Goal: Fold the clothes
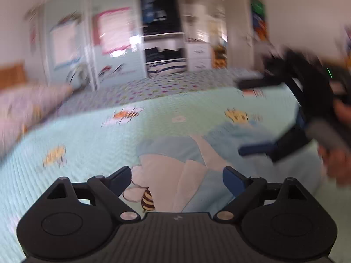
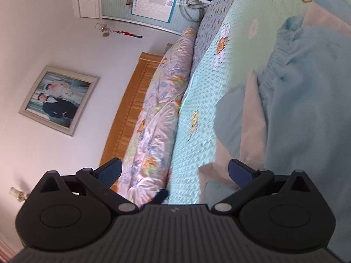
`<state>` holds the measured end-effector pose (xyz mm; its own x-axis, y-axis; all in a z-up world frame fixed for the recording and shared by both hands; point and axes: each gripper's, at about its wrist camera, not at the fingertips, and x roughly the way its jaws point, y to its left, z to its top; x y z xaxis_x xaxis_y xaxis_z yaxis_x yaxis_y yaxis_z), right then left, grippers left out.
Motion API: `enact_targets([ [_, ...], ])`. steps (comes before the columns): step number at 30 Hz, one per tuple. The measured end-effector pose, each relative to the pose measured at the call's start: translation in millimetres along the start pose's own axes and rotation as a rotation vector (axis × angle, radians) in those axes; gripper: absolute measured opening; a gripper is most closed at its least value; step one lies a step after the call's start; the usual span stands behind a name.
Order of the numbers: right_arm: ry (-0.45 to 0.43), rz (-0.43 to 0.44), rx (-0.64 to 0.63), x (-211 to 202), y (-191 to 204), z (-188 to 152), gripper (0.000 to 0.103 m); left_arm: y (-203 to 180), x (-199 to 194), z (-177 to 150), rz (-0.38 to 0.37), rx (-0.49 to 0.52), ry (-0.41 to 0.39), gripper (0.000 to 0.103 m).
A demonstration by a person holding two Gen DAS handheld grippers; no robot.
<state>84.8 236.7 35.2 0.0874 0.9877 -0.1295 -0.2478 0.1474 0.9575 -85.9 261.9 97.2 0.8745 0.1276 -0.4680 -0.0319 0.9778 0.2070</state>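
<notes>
1. Starting at the left gripper [image 1: 176, 175]: its two blue-padded fingers stand spread wide with nothing between them, and it hovers over the near edge of the pale blue fleecy garment with light pinkish-white panels [image 1: 188, 160], not touching it as far as the blurred left wrist view shows.

2. Moving to the right gripper [image 2: 174, 171]: its jaws are likewise spread and hold nothing. In its own view it is tipped sideways, and one pad sits just above a pale corner of the garment [image 2: 296, 109]. From the left wrist view the same tool [image 1: 261, 118] hangs over the far right part of the garment, with the person's hand [image 1: 337, 131] around its handle.

3. The garment lies bunched on the mint-green quilted bedspread with cartoon bee and flower prints [image 1: 87, 135]. It lies in soft heaps and overlapping flaps, with no flat rectangle or squared edges. The ribbed band shows in the right wrist view, running along the garment's upper side.

4. Judging progress: the garment is not in a neat folded shape, so folding work is left. The loose flaps would fit either a piece only being spread out or one part-way through its folds; the pictures do not settle which.

5. Beyond the garment, a floral pastel rolled duvet [image 2: 158, 114] lies along the bedspread's far edge against a wooden slatted headboard [image 2: 129, 109]. No other clothes show near the garment.
</notes>
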Motion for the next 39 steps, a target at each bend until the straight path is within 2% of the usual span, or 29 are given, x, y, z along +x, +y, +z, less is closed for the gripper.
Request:
enact_targets([
  [2,0.011,0.002,0.007,2.9,-3.3,2.9,0.103,-10.1,3.6,1.8,-0.031,0.071,0.014,0.098],
  [4,0.022,-0.007,0.004,6.2,-3.7,5.3,0.103,-14.8,9.3,2.8,-0.062,0.098,0.036,0.098],
  [9,0.032,-0.037,-0.026,4.7,2.0,14.4,0.103,-18.9,30.8,1.3,-0.142,0.106,0.115,0.099],
  [13,0.056,-0.082,-0.046,12.9,5.5,24.4,0.103,-14.1,52.9,-2.0,-0.229,0.066,0.197,0.096],
  [15,0.071,-0.094,-0.058,16.9,6.1,27.2,0.103,-10.0,54.9,-2.7,-0.259,0.031,0.208,0.084],
  [18,0.086,-0.1,-0.063,20.3,3.0,28.9,0.103,-3.9,56.2,-3.5,-0.292,-0.017,0.217,0.061],
  [20,0.09,-0.096,-0.059,21.3,0.0,28.9,0.103,-1.4,54.3,-3.7,-0.294,-0.045,0.218,0.026],
  [22,0.09,-0.107,-0.06,20.2,-2.2,28.5,0.103,6.0,52.7,-4.2,-0.309,-0.097,0.213,0.015],
  [25,0.092,-0.131,-0.059,19.2,-4.5,28.8,0.103,19.0,50.7,-5.1,-0.339,-0.183,0.205,0.011],
  [31,0.123,-0.189,-0.049,22.2,-12.7,27.4,0.103,45.8,46.0,-6.8,-0.387,-0.351,0.184,0.01],
  [34,0.126,-0.203,-0.027,21.8,-22.7,27.1,0.103,50.3,38.5,-4.8,-0.359,-0.34,0.165,0.01],
  [39,0.114,-0.154,0.05,21.6,-24.8,31.8,0.103,40.5,24.2,0.4,-0.384,-0.317,0.12,0.01],
])
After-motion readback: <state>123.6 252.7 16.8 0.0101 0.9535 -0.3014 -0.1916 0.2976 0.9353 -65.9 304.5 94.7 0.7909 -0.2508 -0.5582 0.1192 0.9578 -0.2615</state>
